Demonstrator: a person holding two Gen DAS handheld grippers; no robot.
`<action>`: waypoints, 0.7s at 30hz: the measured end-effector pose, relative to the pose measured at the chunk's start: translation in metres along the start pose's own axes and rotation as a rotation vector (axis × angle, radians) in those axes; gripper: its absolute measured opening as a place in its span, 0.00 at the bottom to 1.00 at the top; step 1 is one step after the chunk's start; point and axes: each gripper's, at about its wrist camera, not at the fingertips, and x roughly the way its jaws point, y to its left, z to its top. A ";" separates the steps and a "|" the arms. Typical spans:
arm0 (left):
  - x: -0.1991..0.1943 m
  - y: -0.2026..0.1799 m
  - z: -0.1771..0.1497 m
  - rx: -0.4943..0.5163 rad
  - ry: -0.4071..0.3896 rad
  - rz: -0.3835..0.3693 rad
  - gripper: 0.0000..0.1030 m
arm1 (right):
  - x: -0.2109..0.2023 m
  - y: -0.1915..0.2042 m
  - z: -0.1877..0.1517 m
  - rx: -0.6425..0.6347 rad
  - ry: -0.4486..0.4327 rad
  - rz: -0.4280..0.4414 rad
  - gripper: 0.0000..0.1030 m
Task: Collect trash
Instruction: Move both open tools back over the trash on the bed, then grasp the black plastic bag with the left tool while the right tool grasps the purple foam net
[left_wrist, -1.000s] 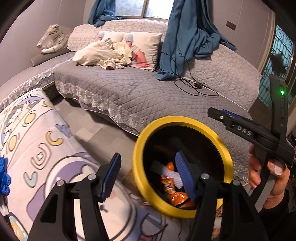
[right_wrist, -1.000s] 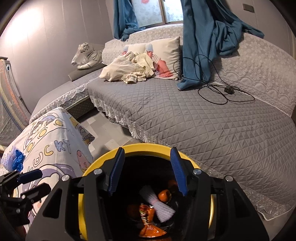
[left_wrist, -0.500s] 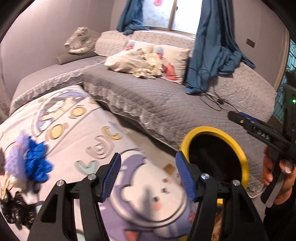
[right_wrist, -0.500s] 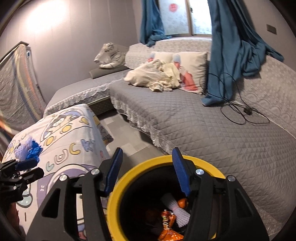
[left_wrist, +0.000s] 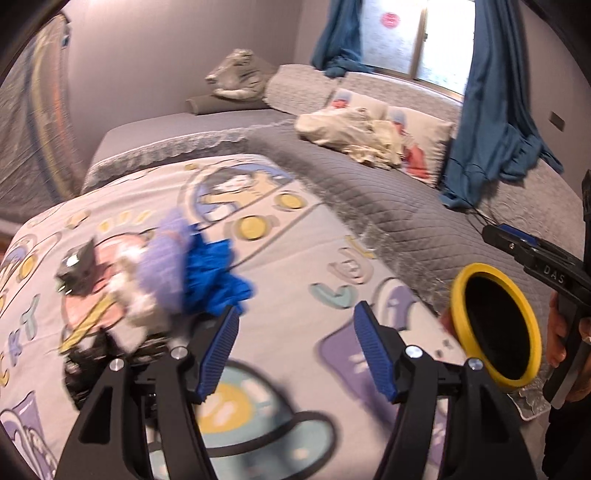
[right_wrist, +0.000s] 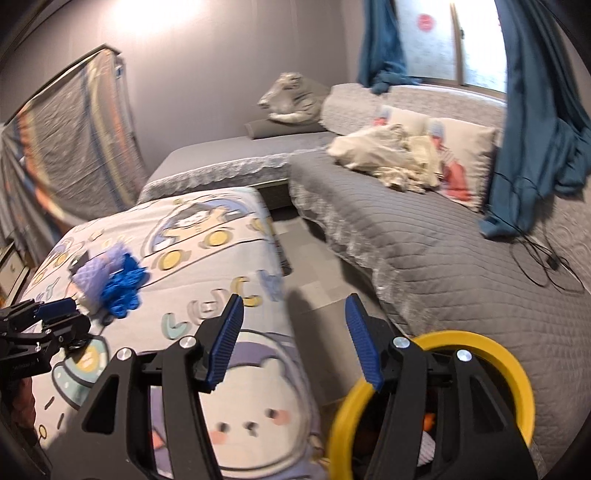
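Left wrist view: we have swung away from the yellow-rimmed bin (left_wrist: 495, 325), which a second ago filled the space between our fingers and now sits off at the right edge. In its place we face the cartoon-print cover (left_wrist: 295, 258) and the heap of trash on it: a blue crumpled piece (left_wrist: 214, 273), a lilac textured piece (left_wrist: 166, 262) and a dark wrapper (left_wrist: 77, 269), all touching one another. We judge the drop into the bin to be done and the next pick-up to be starting.

Our left gripper (left_wrist: 293, 350) points down at the cover, just beside the blue piece, which lies off its left finger. Its jaws have just been opening and nothing lies between them.

Our right gripper (right_wrist: 293, 336) has turned the same way; the bin (right_wrist: 509, 373) now lies under its right finger, with orange wrappers (right_wrist: 428, 421) visible inside. Its jaws have just been opening too, spread and empty, aimed at the gap between the cover and the grey quilted sofa (right_wrist: 443, 258). The trash heap is well to its left.
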 end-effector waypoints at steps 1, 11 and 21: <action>-0.001 0.008 -0.001 -0.010 0.000 0.008 0.60 | 0.003 0.009 0.002 -0.015 0.002 0.013 0.53; -0.021 0.079 -0.023 -0.088 0.007 0.106 0.61 | 0.040 0.088 0.007 -0.124 0.061 0.147 0.54; -0.021 0.122 -0.046 -0.144 0.042 0.157 0.61 | 0.074 0.163 0.007 -0.215 0.124 0.275 0.54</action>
